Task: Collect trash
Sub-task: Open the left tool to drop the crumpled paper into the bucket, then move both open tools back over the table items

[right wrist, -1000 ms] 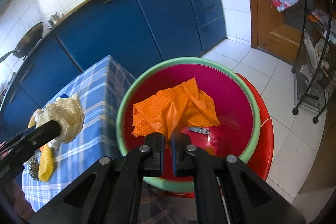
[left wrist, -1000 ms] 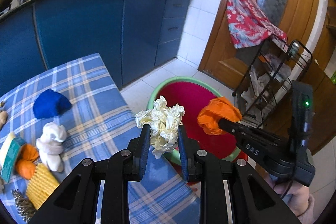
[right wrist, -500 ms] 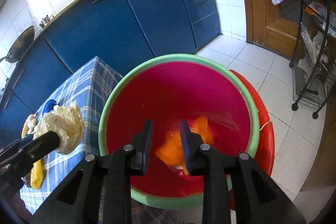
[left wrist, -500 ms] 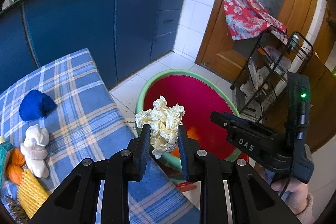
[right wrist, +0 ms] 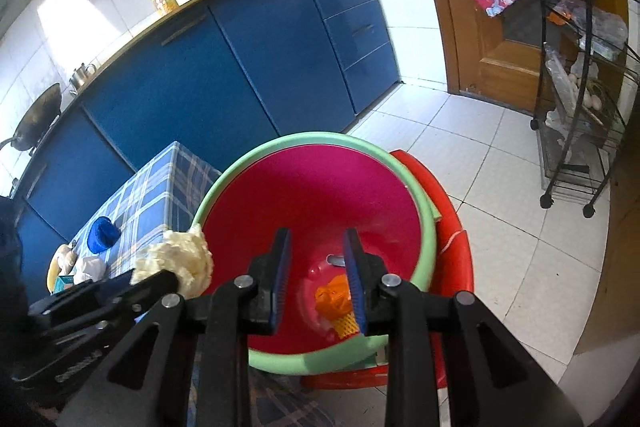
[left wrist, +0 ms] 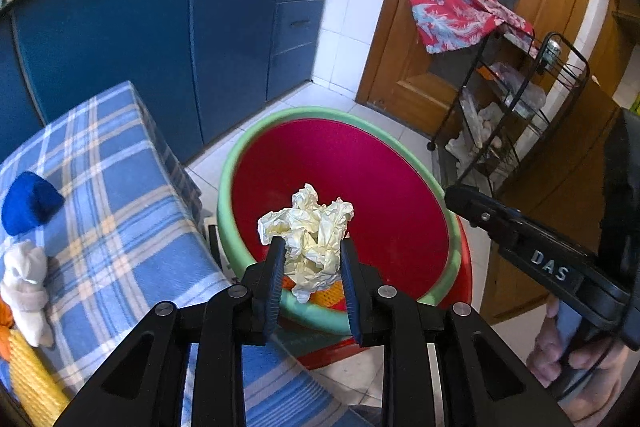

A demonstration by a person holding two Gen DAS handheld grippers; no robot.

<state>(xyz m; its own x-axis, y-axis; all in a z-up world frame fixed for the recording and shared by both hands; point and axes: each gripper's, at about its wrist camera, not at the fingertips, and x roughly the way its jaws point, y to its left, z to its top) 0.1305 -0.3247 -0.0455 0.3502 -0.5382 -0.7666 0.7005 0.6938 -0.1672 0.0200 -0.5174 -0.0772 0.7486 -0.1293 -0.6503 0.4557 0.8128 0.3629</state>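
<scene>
My left gripper (left wrist: 312, 251) is shut on a crumpled cream paper wad (left wrist: 308, 231) and holds it over the near rim of the red basin with a green rim (left wrist: 240, 155). The wad also shows in the right wrist view (right wrist: 176, 261). My right gripper (right wrist: 318, 247) is open and empty above the basin (right wrist: 424, 211). The orange wrapper (right wrist: 334, 301) lies at the bottom of the basin, beside a small metal piece (right wrist: 336, 259). The right gripper's body (left wrist: 532, 251) shows at the right of the left wrist view.
The table with the blue plaid cloth (left wrist: 104, 187) carries a blue ball (left wrist: 28, 201), a white wad (left wrist: 26, 283) and a yellow mesh piece (left wrist: 32, 383). A red stool (right wrist: 456, 267) sits under the basin. A black wire rack (right wrist: 580, 107) stands at the right by the wooden door.
My right gripper opened and let the orange wrapper fall into the basin, then rose. My left gripper carried the paper wad from over the table edge to over the basin.
</scene>
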